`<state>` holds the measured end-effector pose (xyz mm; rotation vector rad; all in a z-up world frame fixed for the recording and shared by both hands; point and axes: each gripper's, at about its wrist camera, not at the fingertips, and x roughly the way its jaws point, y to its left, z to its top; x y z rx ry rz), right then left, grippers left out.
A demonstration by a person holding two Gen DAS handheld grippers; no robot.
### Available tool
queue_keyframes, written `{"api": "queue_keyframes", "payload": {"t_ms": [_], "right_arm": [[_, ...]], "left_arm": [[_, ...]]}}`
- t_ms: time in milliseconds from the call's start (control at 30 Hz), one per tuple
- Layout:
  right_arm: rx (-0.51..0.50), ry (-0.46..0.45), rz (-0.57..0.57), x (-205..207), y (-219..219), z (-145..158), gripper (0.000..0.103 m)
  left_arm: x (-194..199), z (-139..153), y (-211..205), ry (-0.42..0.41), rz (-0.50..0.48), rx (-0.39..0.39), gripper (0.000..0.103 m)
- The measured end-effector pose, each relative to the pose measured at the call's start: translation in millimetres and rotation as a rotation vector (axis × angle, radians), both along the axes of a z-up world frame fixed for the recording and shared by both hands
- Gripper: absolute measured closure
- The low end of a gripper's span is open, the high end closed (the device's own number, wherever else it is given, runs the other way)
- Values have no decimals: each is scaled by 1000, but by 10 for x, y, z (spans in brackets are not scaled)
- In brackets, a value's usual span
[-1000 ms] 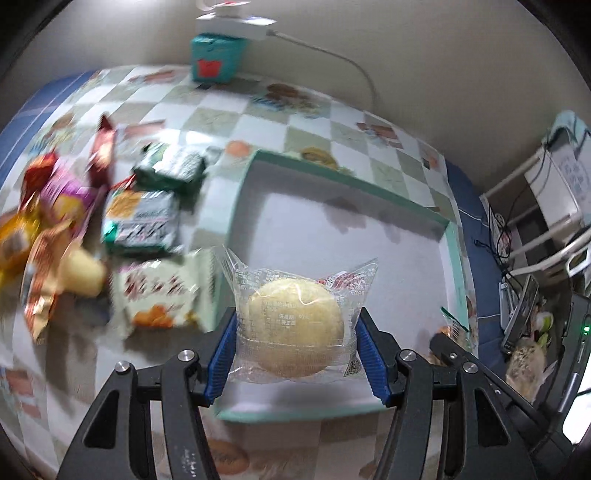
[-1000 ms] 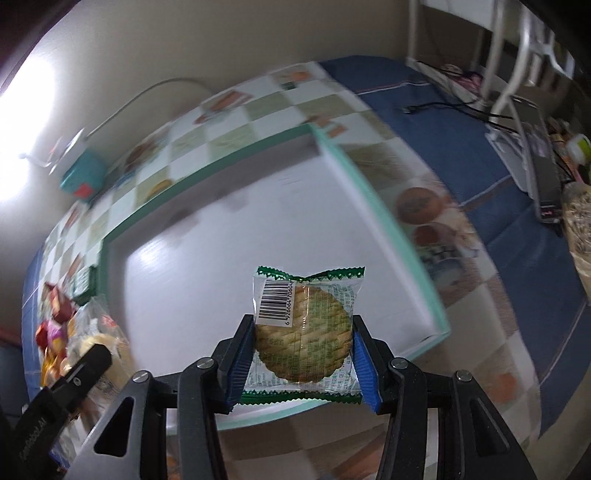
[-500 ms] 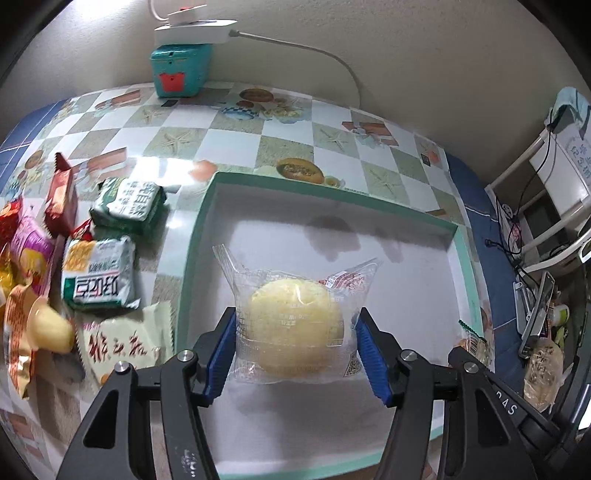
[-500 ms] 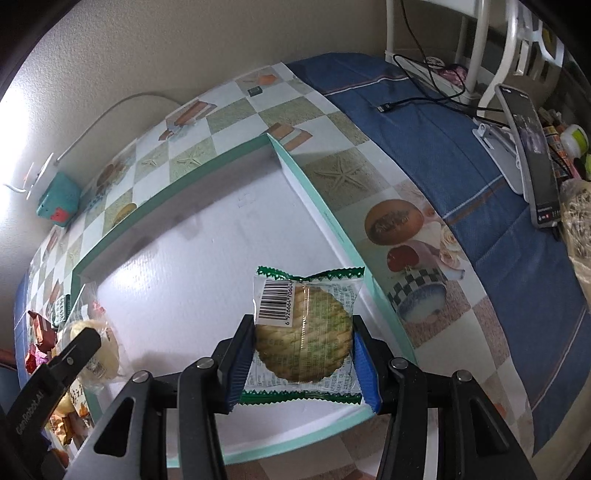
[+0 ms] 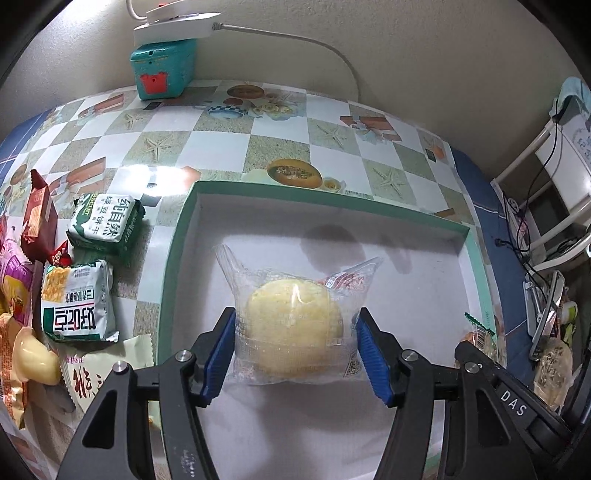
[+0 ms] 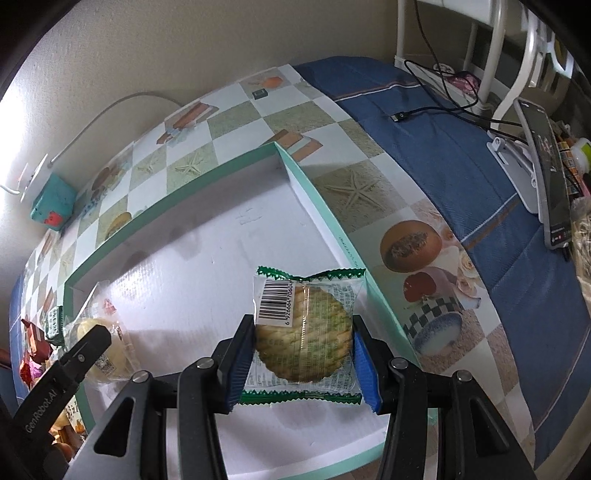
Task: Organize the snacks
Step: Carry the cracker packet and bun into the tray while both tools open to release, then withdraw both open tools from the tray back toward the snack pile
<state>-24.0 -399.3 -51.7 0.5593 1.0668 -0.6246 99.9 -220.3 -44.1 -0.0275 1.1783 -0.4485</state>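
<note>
A rough beige wall (image 5: pixel 424 55) runs behind the table, lit hard from the upper left with a bright glare. The checked tablecloth (image 5: pixel 280 136) shows starfish and fruit prints, and a blue cloth (image 6: pixel 461 177) lies just beside it. A teal box (image 5: pixel 162 70) sits against the wall under a white power strip (image 5: pixel 173 26) with its cable (image 5: pixel 314 44). White rack (image 6: pixel 517 66) at the far right; a phone on a stand (image 6: pixel 546 166) near it.

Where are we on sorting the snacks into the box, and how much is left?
Done: nothing lies in the box yet; its white floor is bare. In hand: the left gripper holds a wrapped yellow cake over the box, and the right gripper holds a green-edged biscuit pack over it. Left: setting both down, then the pile of packets beside the box.
</note>
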Motion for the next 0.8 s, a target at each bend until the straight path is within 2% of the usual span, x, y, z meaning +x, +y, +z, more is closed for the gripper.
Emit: {"api": "queue_keyframes", "payload": {"t_ms": [167,233,267,333,467,533,567,633,733,800], "right_arm": [[0,10,-2,6,2,-5,49],[-8,13,1,18,6,19,44],[-12,14,1,20,7,27,41],[-19,16,6,26,23,71,40],[-34,0,18,15,77,215,38],[-43,-21,26,2,118,316,32],[-48,-31,30,-1,139,354,27],[-56,-55,36,-13,202,442,22],[-59,-76,43,-24,292,509,16],[-65,-80,49,-35,351,523,2]], "left_arm": [[16,36,6,12,3,14,34],[17,82,17,7,3,10,33],[14,116,23,4,2,6,32],[7,217,38,-11,0,5,27],[-15,423,97,-46,1,11,26],[-31,530,170,-67,9,9,24],[-34,564,205,-72,15,10,14],[-53,640,320,-90,39,9,4],[-78,704,498,-115,85,21,4],[-103,727,601,-124,104,37,4]]}}
